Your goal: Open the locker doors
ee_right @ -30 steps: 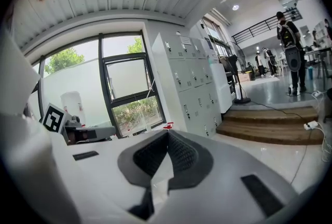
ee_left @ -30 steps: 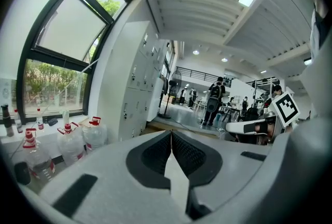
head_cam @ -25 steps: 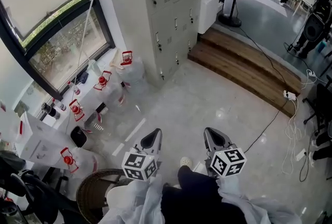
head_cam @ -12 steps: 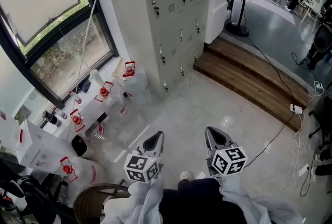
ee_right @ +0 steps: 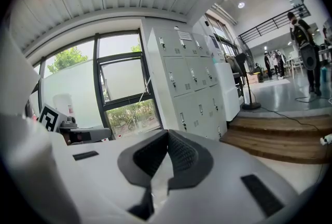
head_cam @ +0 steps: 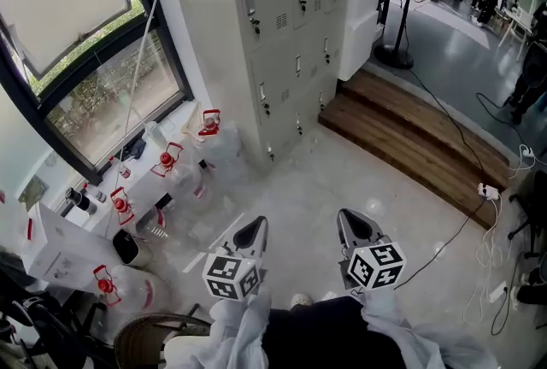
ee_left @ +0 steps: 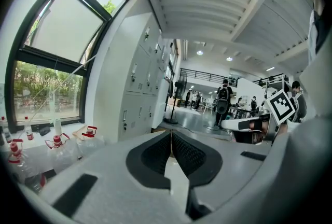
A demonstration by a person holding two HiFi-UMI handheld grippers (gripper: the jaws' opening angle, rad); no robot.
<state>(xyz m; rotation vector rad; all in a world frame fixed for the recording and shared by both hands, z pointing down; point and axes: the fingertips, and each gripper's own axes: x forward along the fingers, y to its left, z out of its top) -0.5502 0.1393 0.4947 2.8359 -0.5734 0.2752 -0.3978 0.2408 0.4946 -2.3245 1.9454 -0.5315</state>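
The lockers (head_cam: 286, 26) are seen at upper centre beside the window (head_cam: 94, 77), all doors (head_cam: 259, 0) shut. Well short of them, the left gripper (head_cam: 254, 227) and right gripper (head_cam: 348, 219) are held side by side above the floor (head_cam: 325, 175), both clenched on nothing. Red-capped jugs (head_cam: 218, 141) are stood left of the lockers, and a wooden step (head_cam: 410, 128) is set at their right.

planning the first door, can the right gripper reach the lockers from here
Probably not yet: the right gripper, shut, is well short of the lockers. Only bare floor lies between, so nothing blocks it.
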